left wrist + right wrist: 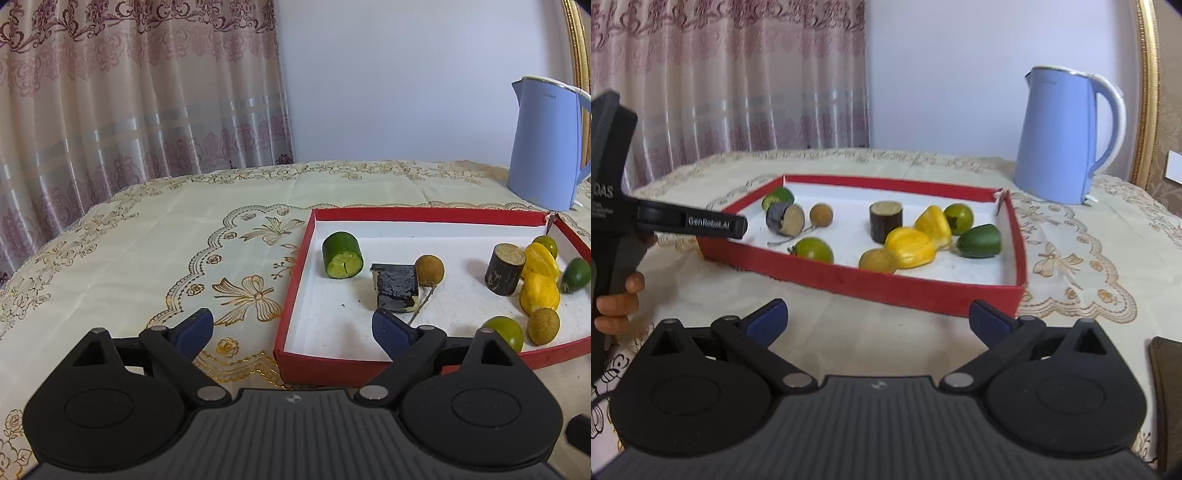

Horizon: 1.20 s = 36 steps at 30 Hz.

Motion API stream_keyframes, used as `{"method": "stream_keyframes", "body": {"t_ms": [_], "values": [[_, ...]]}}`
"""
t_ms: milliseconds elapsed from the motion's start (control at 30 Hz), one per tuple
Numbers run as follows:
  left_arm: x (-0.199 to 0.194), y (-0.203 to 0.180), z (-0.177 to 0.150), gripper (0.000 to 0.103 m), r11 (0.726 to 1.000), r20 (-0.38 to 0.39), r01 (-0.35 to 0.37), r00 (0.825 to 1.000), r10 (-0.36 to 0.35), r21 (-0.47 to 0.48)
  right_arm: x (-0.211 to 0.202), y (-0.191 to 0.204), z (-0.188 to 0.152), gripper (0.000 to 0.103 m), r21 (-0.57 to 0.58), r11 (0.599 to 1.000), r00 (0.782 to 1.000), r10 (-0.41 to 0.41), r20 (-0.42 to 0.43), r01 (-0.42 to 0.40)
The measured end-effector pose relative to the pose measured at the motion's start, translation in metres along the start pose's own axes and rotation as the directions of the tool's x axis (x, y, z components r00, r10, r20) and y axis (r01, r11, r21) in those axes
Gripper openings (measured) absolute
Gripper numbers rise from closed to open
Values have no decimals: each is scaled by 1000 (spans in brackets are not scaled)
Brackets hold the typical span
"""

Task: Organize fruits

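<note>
from the left wrist, the left gripper hangs released and empty over the near-left corner of the red tray; the dark block lies just ahead of its right finger, the fruit further right.

from the right wrist, the right gripper gapes empty just short of the tray's near wall, yellow pieces straight ahead. the cucumber stub is half hidden.

Left gripper and right gripper: matte black ribbed housing, two round black discs, linkage arms on silver pivot pins, dark blue finger pads. White lettering "GenRobot.AI" marks the left gripper's side bar. Bare fingers wrap its black handle.
</note>
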<state>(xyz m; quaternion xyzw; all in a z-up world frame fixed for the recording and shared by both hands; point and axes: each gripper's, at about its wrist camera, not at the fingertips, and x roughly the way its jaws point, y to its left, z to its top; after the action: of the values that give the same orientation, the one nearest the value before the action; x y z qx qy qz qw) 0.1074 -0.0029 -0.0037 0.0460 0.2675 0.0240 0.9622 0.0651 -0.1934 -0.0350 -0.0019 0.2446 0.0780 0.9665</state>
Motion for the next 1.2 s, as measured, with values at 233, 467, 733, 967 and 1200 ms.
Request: {"method": "stream_keyframes", "body": {"t_ms": [233, 467, 733, 967, 1200], "values": [[1, -1, -1, 94, 1000, -8, -3, 1000, 3, 1, 16, 3, 2, 103, -12, 999, 995, 29, -92, -30], [1, -1, -1, 94, 1000, -15, -2, 1000, 2, 3, 22, 1, 7, 103, -54, 998, 994, -50, -95, 45], [0, -1, -2, 95, 1000, -16, -5, 1000, 5, 6, 27, -4, 6, 103, -29, 999, 993, -33, -116, 30], [0, -1, -2, 95, 1000, -10, -1, 1000, 1, 7, 30, -4, 5, 103, -24, 999, 991, -33, -131, 30], [0, 0, -2, 95, 1000, -16, 9, 1000, -9, -1, 32, -7, 5, 103, 0, 1000, 989, -18, -143, 18]]}}
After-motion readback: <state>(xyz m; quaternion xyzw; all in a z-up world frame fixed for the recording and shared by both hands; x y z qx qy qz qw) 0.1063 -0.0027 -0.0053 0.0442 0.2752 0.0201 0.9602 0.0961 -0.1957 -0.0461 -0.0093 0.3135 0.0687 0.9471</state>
